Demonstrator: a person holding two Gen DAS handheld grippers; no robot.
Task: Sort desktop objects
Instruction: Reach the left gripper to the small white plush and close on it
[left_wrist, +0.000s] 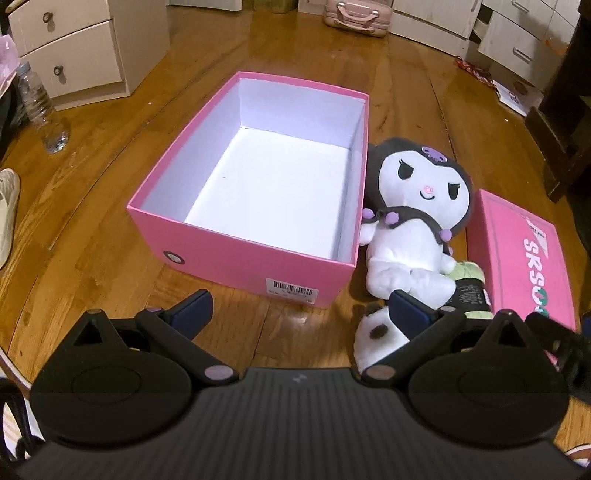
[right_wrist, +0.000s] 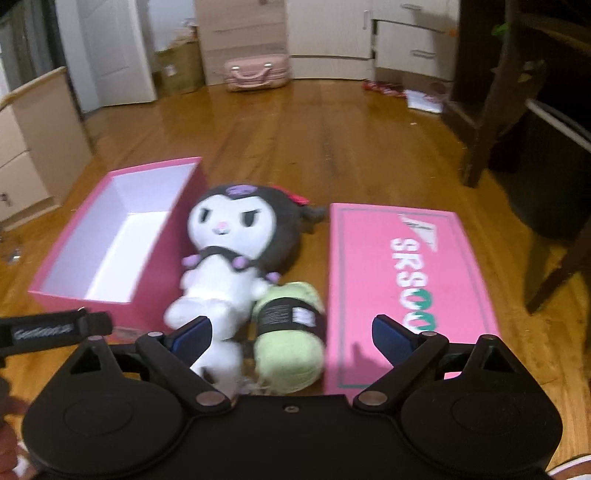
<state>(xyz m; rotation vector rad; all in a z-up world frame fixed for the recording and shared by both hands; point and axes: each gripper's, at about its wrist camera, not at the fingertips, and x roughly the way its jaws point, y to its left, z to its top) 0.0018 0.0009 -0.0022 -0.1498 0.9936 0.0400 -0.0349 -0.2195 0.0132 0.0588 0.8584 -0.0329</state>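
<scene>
Both tongs — left (left_wrist: 301, 312), right (right_wrist: 291, 334) — gape empty; plush doll (right_wrist: 225, 254), green roll (right_wrist: 291, 332) wedged between box (right_wrist: 74, 254) and lid (right_wrist: 399, 280).

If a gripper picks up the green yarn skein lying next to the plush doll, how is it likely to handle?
The green yarn skein looks soft, so the fingers would probably sink in rather than slip. Being rounded and lying on its side, it may roll if nudged. The black paper band around its middle seems the firmest place to grip. It is likely light for its bulk.
</scene>
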